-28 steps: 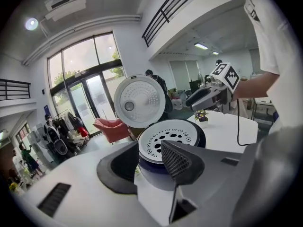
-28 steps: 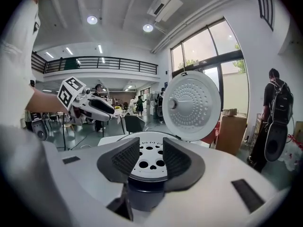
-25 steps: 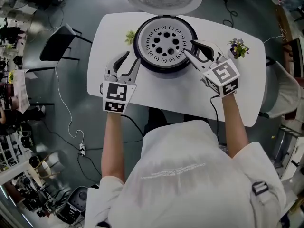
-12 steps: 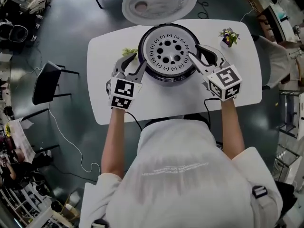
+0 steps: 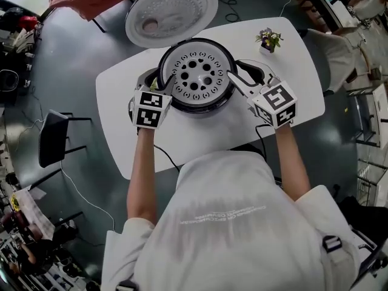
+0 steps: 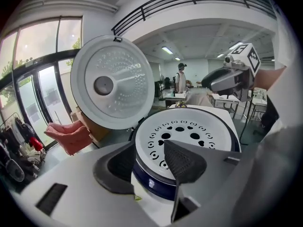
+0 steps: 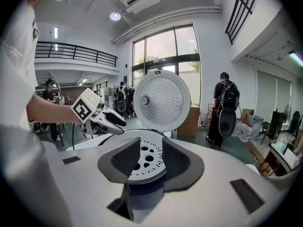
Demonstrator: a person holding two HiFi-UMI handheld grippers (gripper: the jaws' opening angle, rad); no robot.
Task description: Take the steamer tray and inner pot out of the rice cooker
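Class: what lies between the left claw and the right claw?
The open rice cooker with its steamer tray, shown in the head view. The left claw is opening its jaws, the cooker's rim between them.

White table (image 5: 200,132): rice cooker (image 5: 197,106), potted plant (image 5: 267,39).

Steamer tray (image 5: 197,74): reachable from above.
Raised lid (image 5: 171,12): closes off far side of rice cooker (image 5: 200,106).
Table (image 5: 200,135), near strip: bare, open approach.
Potted plant (image 5: 267,39): far right corner, well apart from cooker.
Chair (image 5: 51,139): stands left of table.
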